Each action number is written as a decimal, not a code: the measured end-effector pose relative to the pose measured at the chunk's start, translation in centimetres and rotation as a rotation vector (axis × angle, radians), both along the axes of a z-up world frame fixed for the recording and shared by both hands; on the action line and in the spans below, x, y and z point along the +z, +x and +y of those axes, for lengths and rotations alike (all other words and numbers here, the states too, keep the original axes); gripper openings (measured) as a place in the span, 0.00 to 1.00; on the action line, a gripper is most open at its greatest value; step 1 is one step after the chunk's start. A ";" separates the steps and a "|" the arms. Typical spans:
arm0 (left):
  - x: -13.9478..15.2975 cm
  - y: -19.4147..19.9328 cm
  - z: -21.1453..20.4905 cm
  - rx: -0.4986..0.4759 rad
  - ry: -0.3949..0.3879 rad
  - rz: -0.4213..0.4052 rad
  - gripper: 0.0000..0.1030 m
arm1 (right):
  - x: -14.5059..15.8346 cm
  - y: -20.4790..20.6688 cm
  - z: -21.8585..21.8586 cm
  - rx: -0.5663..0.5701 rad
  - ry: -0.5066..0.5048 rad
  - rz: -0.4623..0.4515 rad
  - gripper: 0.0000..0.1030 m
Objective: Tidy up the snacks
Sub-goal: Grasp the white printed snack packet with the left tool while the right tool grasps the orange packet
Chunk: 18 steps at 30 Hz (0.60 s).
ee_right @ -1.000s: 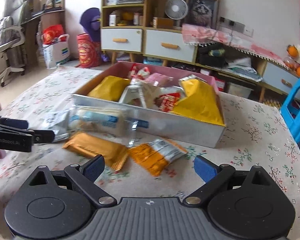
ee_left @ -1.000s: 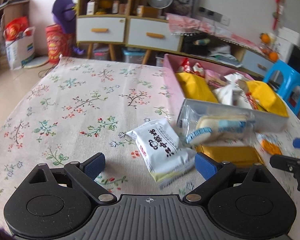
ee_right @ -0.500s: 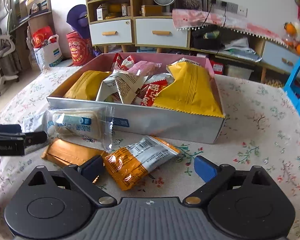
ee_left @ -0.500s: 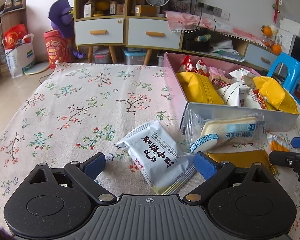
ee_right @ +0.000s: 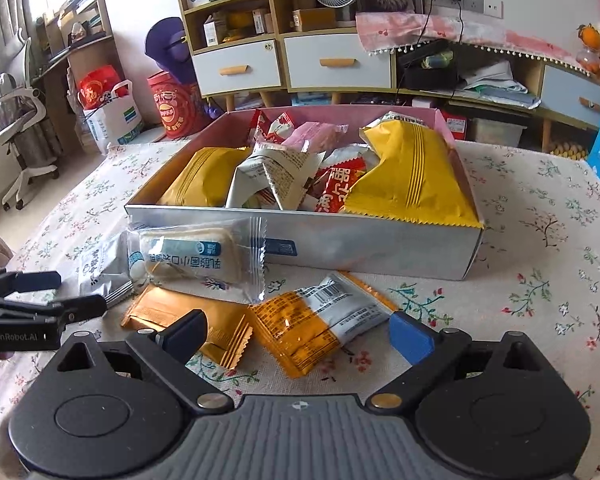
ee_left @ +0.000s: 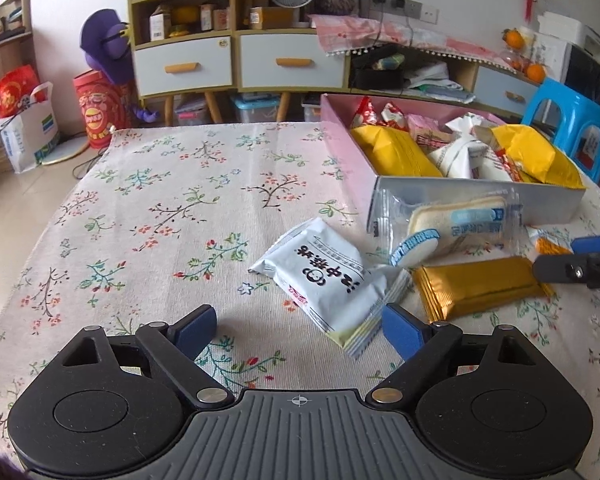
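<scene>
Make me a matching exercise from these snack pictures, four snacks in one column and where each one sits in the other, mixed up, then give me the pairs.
Things:
1. white packet with black characters
2. clear-wrapped sandwich cake
3. gold bar wrapper
4. big yellow bag

Places:
A. inside the box, at its right end
B. propped against the box's silver front wall
C. flat on the cloth, between the open left gripper's fingers
D. flat on the cloth, beside the orange and silver packet

Pairs: 1-C, 2-B, 3-D, 4-A
</scene>
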State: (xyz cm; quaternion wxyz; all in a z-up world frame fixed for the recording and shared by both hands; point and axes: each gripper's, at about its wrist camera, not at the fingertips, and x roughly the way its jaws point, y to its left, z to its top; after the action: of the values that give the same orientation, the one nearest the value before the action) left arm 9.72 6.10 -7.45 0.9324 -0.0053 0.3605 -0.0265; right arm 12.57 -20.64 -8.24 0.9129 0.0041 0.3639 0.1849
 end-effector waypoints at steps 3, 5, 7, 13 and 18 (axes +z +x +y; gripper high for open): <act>0.1 -0.1 0.1 -0.023 -0.027 -0.012 0.87 | 0.2 0.0 -0.1 -0.017 0.028 -0.003 0.86; 0.2 0.1 0.2 -0.023 -0.058 -0.017 0.88 | 0.3 0.0 -0.2 -0.033 0.053 0.002 0.86; 0.3 0.5 0.2 -0.015 -0.088 -0.021 0.89 | 0.2 0.3 -0.3 -0.058 0.061 0.002 0.86; 0.1 2.2 0.1 0.042 -0.108 -0.035 0.89 | -0.7 1.3 -0.3 -0.177 -0.010 -0.008 0.85; 0.0 3.1 -0.6 0.062 -0.070 -0.039 0.90 | -1.0 1.2 -0.2 -0.173 -0.066 -0.015 0.84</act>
State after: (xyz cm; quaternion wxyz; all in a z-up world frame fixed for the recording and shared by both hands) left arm 12.78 5.53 -7.47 0.9388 -0.0485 0.3410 -0.0100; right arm 13.76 -20.83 -9.20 0.9279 0.0041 0.3610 0.0932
